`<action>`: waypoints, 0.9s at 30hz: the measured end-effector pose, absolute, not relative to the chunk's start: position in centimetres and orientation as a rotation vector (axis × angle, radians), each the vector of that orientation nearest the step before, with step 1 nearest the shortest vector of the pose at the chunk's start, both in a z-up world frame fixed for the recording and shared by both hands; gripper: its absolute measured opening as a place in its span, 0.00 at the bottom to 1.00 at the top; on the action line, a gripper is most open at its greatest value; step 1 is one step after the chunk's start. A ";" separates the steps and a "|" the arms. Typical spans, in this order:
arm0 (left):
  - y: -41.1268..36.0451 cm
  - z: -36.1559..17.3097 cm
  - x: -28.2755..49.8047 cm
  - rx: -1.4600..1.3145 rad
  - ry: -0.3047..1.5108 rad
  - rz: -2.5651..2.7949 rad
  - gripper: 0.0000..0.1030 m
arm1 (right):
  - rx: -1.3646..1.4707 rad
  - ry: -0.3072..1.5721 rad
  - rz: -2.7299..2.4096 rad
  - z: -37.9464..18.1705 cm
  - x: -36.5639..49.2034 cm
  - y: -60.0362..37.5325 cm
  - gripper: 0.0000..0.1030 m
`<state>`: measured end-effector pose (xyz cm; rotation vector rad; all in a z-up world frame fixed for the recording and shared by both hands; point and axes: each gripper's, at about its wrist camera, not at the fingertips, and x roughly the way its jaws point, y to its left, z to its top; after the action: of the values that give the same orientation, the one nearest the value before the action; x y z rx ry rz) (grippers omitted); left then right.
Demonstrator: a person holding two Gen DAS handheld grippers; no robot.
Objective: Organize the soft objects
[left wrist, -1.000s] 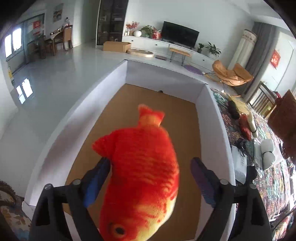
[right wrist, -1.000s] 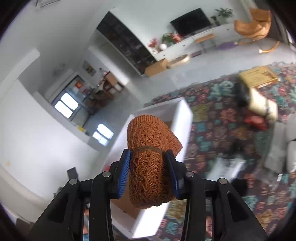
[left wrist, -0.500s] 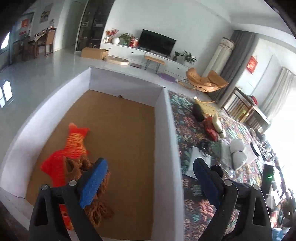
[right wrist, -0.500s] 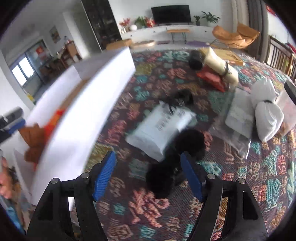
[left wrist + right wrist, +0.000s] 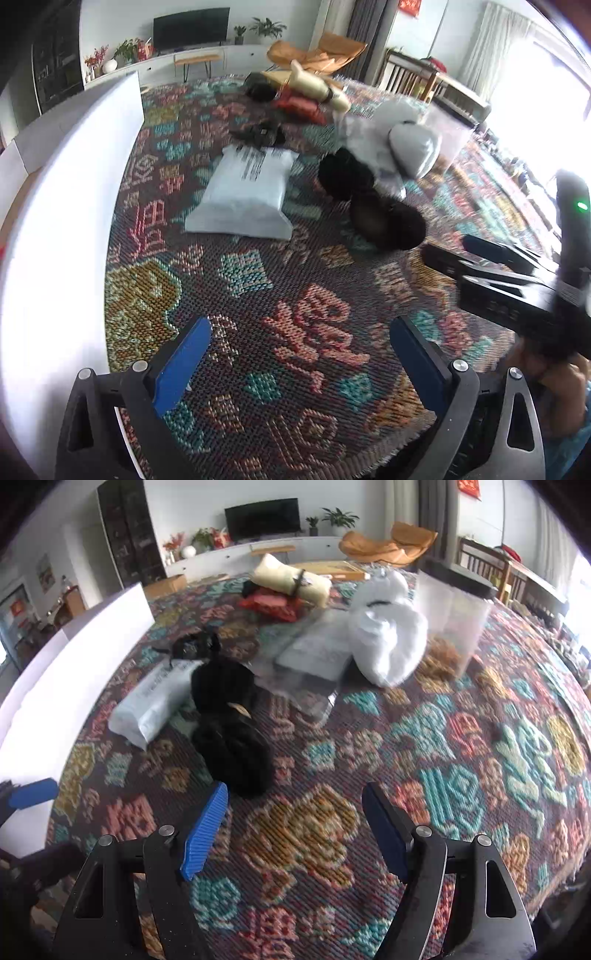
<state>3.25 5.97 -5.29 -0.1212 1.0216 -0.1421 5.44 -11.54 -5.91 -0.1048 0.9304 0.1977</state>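
My left gripper (image 5: 300,332) hangs over the patterned rug (image 5: 295,280), its jaws opening with nothing between them. My right gripper (image 5: 295,794) is open and empty, just short of a black fluffy soft thing (image 5: 229,720) that lies on the rug; the left wrist view shows that thing (image 5: 373,206) further off. Beside it lies a white padded mailer bag (image 5: 243,192). Two white stuffed bags (image 5: 388,642) sit behind it. At the far end are a cream roll (image 5: 291,578) and a red item (image 5: 273,603).
A white box wall (image 5: 55,221) runs along the left side of the rug. A clear plastic container (image 5: 458,620) stands at the back right, with a flat clear packet (image 5: 314,653) in front of it. A small black tangle (image 5: 192,646) lies near the mailer.
The left gripper let go of the orange fish plush and the right let go of the orange knitted piece, both into the white box. Both grippers then swung right over the rug, empty.
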 end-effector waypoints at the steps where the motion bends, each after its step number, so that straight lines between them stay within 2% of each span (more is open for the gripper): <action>1: 6.2 -6.2 3.9 -0.126 1.031 -0.127 0.94 | -0.127 0.943 0.166 -6.6 5.5 -11.8 0.76; 6: 6.2 -7.5 6.5 -0.044 0.978 -0.045 0.95 | -0.109 0.923 0.136 -6.9 5.6 -12.6 0.80; 9: 5.9 -8.0 7.4 -0.002 0.976 -0.028 1.00 | -0.107 0.916 0.125 -7.2 6.3 -12.7 0.85; 27: 6.0 -8.0 7.5 -0.001 0.957 -0.016 1.00 | -0.099 0.903 0.133 -7.3 5.9 -12.8 0.86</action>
<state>7.50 5.96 -8.03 -0.0008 0.9573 -0.0164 5.95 -12.81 -7.27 -0.0990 0.9027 0.1326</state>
